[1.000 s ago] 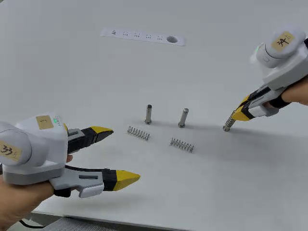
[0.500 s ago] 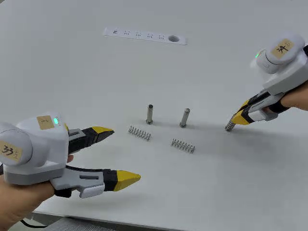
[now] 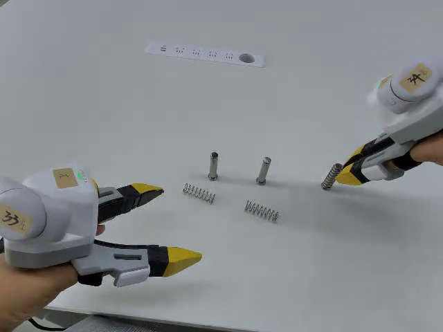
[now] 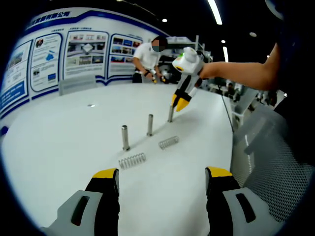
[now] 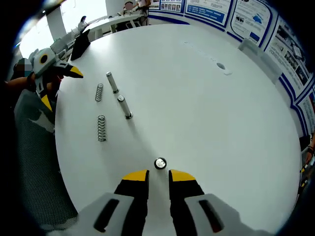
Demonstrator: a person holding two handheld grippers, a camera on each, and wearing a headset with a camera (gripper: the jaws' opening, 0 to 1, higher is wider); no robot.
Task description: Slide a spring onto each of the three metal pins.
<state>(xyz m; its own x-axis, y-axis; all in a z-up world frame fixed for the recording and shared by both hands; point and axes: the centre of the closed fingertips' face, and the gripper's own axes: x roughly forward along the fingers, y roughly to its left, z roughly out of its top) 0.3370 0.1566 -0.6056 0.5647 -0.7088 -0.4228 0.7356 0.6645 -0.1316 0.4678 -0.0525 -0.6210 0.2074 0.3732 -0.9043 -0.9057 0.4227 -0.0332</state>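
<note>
- The right gripper (image 3: pixel 344 178) is released, its jaws a slim gap apart. Its tips are just beside the sleeved pin (image 3: pixel 331 176), which stands on the desk (image 3: pixel 104 117) with a coil around it, so one of three looks done
- The left gripper (image 3: pixel 166 221) hangs wide open and holds nothing, probably ready to pick up
- The left pin (image 3: pixel 213 165) and middle pin (image 3: pixel 264 169) stand bare, with the left spring (image 3: pixel 199 192) and right spring (image 3: pixel 261 210) lying just in front, handy for threading
- The left tag (image 3: pixel 14 220) reads "33" and the right tag (image 3: pixel 415 77) seemingly "34"
</note>
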